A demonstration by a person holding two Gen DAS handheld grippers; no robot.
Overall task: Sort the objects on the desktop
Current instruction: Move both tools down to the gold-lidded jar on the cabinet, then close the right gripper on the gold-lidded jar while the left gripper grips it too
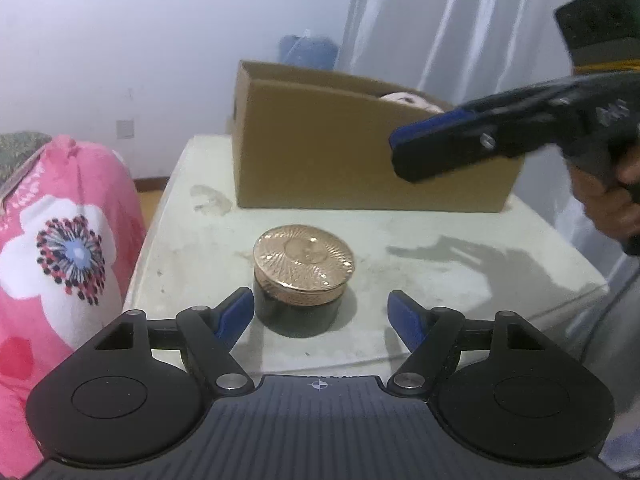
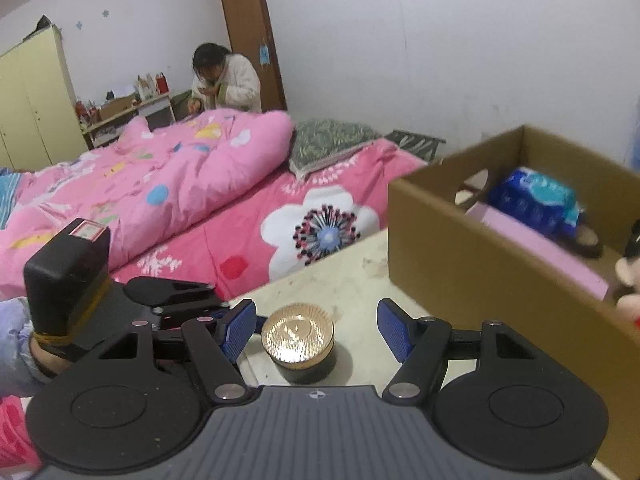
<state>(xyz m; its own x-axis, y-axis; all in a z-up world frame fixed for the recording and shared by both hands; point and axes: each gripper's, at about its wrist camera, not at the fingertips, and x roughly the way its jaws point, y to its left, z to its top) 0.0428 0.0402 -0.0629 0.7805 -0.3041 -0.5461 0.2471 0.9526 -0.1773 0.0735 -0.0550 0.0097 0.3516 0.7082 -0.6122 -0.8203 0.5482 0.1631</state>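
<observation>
A round jar [image 1: 304,258] with a gold patterned lid and a dark body stands on the pale tabletop [image 1: 440,280]. My left gripper [image 1: 320,316] is open. The jar sits just ahead of its blue pads, nearer the left one, and touches neither. In the right wrist view the same jar [image 2: 298,334] shows between the spread fingers of my right gripper [image 2: 316,326], which is open and holds nothing. One right-gripper finger [image 1: 440,148] reaches in from the upper right, in front of the cardboard box [image 1: 340,148].
The open cardboard box [image 2: 480,248] stands at the table's far side, holding a blue tissue pack [image 2: 536,200], a pink box [image 2: 540,248] and a plush toy [image 2: 632,280]. A pink flowered bed [image 2: 240,220] borders the table's left edge. A person [image 2: 228,80] sits beyond it.
</observation>
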